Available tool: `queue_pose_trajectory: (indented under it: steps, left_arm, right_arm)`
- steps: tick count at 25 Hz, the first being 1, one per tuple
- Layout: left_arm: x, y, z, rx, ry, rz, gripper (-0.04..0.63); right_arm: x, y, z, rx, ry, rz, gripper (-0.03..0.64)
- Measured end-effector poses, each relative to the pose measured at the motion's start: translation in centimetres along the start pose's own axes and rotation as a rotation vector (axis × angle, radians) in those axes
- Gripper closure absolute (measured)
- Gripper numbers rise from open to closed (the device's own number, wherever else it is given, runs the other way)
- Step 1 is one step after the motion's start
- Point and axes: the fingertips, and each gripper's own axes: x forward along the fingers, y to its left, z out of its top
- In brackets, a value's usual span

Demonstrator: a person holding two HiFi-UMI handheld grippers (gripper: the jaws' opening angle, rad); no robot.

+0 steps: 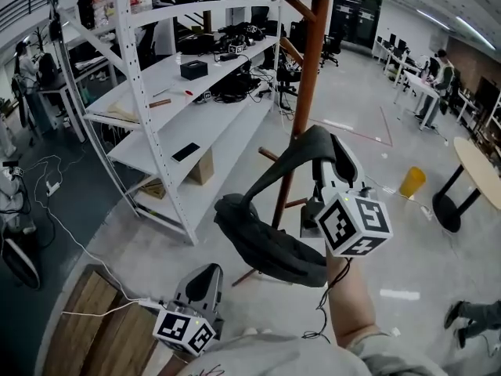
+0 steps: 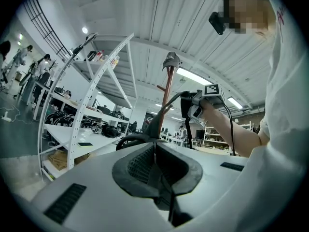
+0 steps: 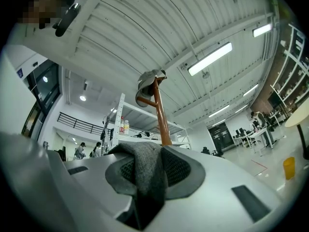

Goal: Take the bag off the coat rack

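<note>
Grey woven strap (image 3: 144,170) is what the right gripper (image 1: 325,159) has got. Its own view shows both jaws clamped on the fabric, which bunches up out of the gap. The dark bag (image 1: 270,245) dangles below from that strap, just in front of the wooden coat rack (image 1: 311,69). It hangs slack and lopsided, so my read is that the gripper carries the weight, not the rack.

Can't swear the strap loop is fully clear, though. A short peg (image 1: 268,154) pokes out right behind it in the head view, and the two overlap there. Holding it by the strap makes sense: it's the bit that sat on the hook, and it's thin enough for the jaws to bite properly.

The left gripper (image 2: 155,166) is low and close to the person's body, well away from the bag. Its jaws are pressed together on nothing. I'd guess it's parked there so it stays out of the swing.

A cap (image 3: 147,86) sits on top of the rack, and a white shelving unit (image 1: 180,108) stands close on the left.

I'd say most of the task is done. What's left is pulling the bag clear of the pole without snagging that peg or rocking the stand.
</note>
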Motion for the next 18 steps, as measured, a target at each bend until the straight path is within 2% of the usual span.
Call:
queue_pose_trajectory:
  steps: [9, 14, 18]
  left_arm:
    - [-1.1, -0.3, 0.2, 0.024, 0.001, -0.059, 0.568]
    - [-2.1, -1.5, 0.2, 0.037, 0.006, -0.069, 0.568]
    - [-3.1, -2.8, 1.1, 0.060, -0.025, -0.058, 0.568]
  right_arm:
    - [-5.4, 2.0, 1.2, 0.113, -0.025, 0.055, 0.526]
    - [-10.5, 2.6, -0.1, 0.156, 0.024, 0.067, 0.526]
    - [-14.7, 3.5, -1.0, 0.204, 0.066, 0.087, 0.528]
